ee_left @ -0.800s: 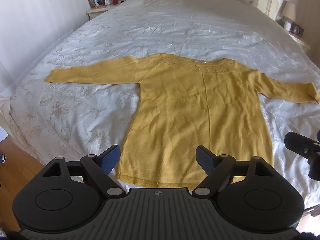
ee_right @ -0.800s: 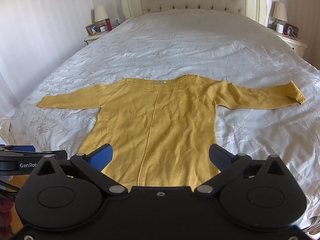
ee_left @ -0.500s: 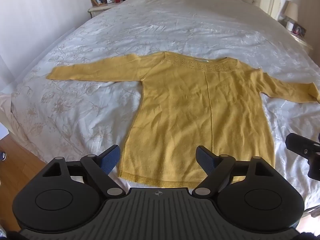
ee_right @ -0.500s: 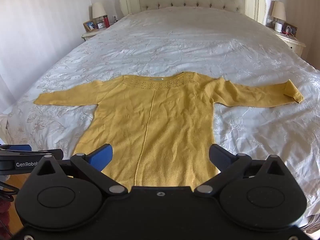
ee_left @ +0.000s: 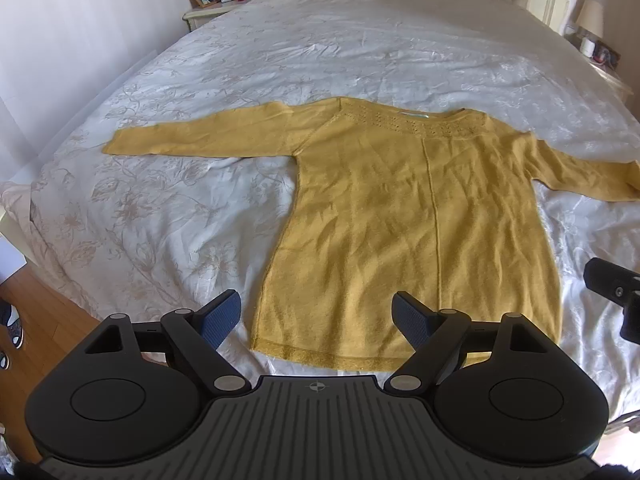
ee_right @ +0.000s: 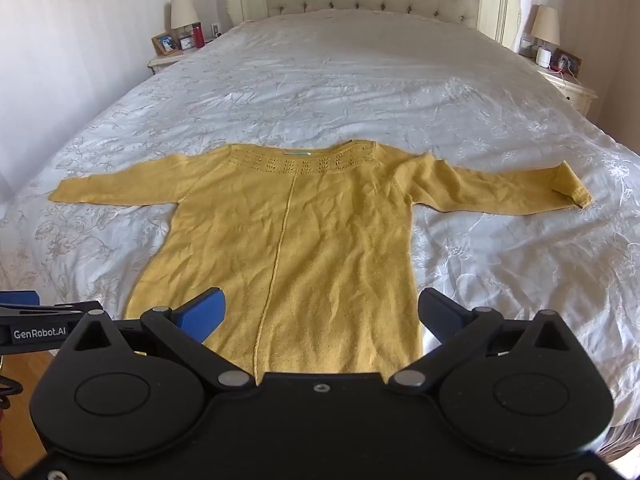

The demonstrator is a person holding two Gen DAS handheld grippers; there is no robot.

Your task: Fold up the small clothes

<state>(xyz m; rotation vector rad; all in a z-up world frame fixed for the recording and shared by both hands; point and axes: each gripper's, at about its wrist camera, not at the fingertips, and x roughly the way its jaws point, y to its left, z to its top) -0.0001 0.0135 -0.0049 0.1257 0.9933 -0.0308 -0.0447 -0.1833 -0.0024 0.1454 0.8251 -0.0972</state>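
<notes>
Sweater (ee_left: 420, 216), mustard yellow, lies flat and wrinkled on the bed (ee_left: 168, 216), sleeves spread, right cuff folded over. Left gripper (ee_left: 316, 316) and right gripper (ee_right: 320, 312) hover wide apart near its hem, holding nothing.

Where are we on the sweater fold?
Done: the yellow sweater is spread flat on the bed, both sleeves out, hem toward the cameras. The right sleeve's cuff is flipped over. In hand: nothing; the left gripper and right gripper are open near the hem, not touching it. Left: every fold; no crease shows.
</notes>
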